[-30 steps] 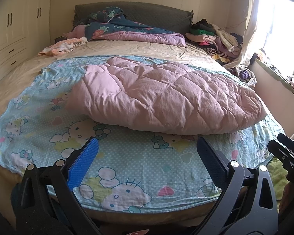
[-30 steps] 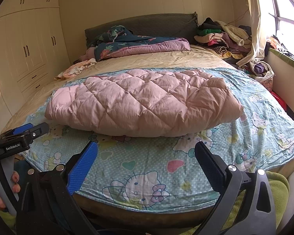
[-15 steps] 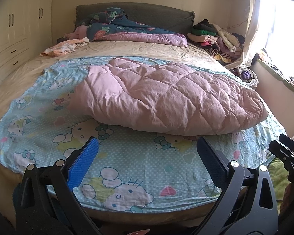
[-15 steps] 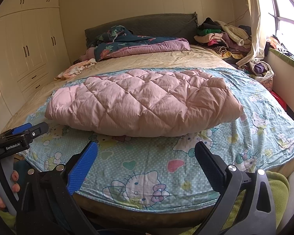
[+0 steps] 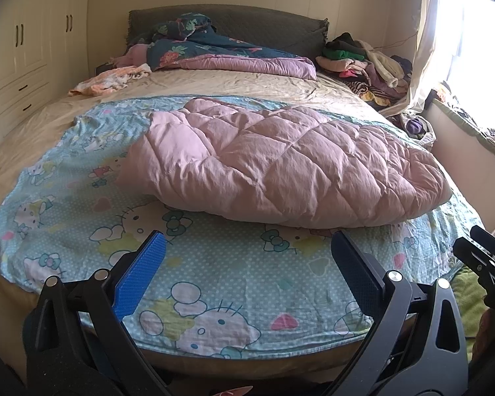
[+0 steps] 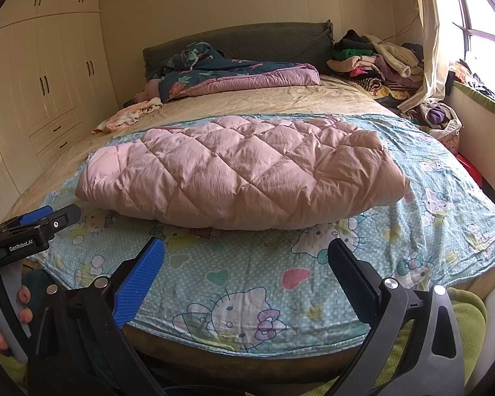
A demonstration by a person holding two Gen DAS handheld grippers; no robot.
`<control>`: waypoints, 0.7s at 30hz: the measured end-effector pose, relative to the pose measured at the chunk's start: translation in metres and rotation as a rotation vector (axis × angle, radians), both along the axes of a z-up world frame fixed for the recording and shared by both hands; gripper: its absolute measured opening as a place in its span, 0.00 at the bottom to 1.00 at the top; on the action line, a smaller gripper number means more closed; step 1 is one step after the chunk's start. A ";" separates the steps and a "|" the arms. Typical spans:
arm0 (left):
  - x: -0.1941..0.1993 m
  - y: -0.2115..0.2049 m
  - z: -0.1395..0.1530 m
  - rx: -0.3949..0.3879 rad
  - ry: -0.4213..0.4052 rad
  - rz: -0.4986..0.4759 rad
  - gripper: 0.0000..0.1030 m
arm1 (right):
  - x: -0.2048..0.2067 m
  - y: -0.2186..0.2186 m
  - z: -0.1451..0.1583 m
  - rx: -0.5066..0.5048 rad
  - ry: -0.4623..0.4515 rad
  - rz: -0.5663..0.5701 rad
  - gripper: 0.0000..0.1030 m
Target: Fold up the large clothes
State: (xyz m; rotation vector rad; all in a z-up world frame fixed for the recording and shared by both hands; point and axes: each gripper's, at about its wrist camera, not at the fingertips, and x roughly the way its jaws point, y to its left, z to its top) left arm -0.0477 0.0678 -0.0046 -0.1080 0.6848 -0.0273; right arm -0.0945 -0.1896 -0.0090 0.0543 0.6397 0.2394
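A pink quilted padded garment (image 5: 280, 165) (image 6: 241, 175) lies in a folded bundle across the middle of a light-blue cartoon-cat sheet (image 5: 214, 264) (image 6: 247, 274) on the bed. My left gripper (image 5: 247, 257) hangs open over the sheet's near edge, well short of the garment, nothing between its fingers. My right gripper (image 6: 247, 264) is open too, likewise short of the garment and holding nothing. The left gripper also shows at the left edge of the right wrist view, a hand on its handle.
A dark floral duvet (image 6: 221, 72) lies bunched at the grey headboard (image 6: 247, 39). A heap of clothes (image 6: 379, 62) sits at the far right by the curtain. A small orange-white cloth (image 6: 128, 117) lies far left. White wardrobes (image 6: 43, 92) line the left wall.
The left wrist view has shifted slightly, the bed sitting a little lower and nearer in frame. The right gripper and the garment have not moved.
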 end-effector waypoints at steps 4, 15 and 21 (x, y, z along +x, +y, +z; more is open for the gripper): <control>0.000 0.000 0.000 -0.001 0.000 -0.001 0.91 | 0.000 0.000 0.000 0.000 0.000 0.000 0.96; -0.002 0.000 0.000 0.014 0.008 -0.003 0.91 | -0.003 -0.003 0.000 -0.004 0.001 -0.012 0.96; 0.000 0.005 0.000 0.009 0.025 0.039 0.91 | -0.006 -0.021 0.009 0.020 -0.022 -0.064 0.96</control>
